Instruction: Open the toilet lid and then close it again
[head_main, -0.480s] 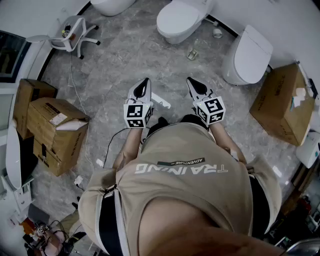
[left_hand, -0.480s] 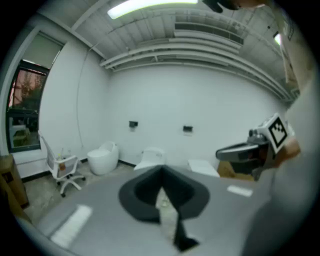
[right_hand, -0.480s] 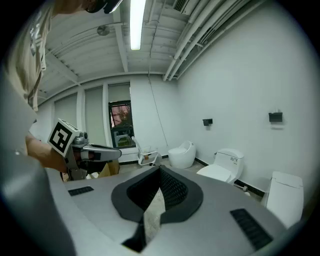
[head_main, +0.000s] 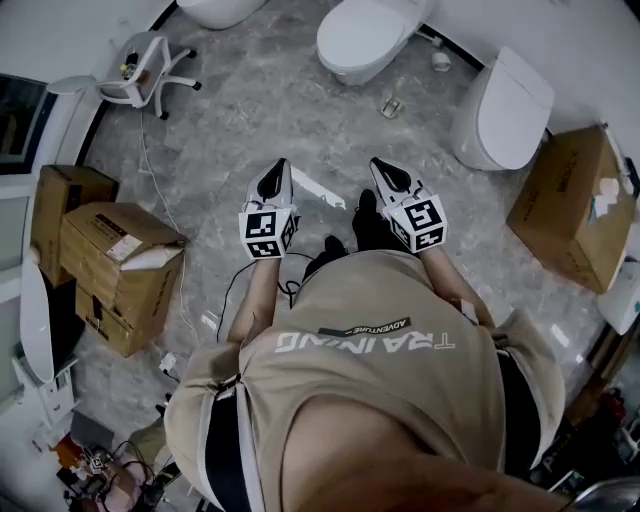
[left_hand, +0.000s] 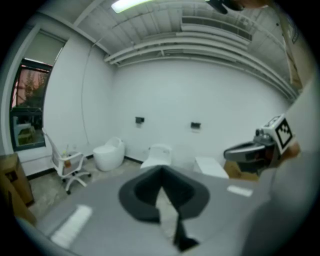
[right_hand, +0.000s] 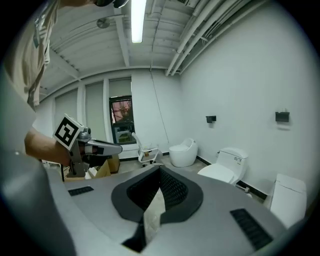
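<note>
Three white toilets stand along the far wall with their lids down: a round one, a middle one and a right one. My left gripper and right gripper are held side by side in front of the person's chest. Both point towards the toilets from well short of them. Each has its jaws together with nothing between them. Each gripper view also shows the other gripper off to the side.
Cardboard boxes are stacked at the left, and another box sits right of the right toilet. A white swivel chair stands by the window at the far left. A cable trails over the grey marble floor.
The person has shifted a little: a dark shoe now shows between the grippers, and the left gripper sits slightly further left. Both grippers stay shut.
</note>
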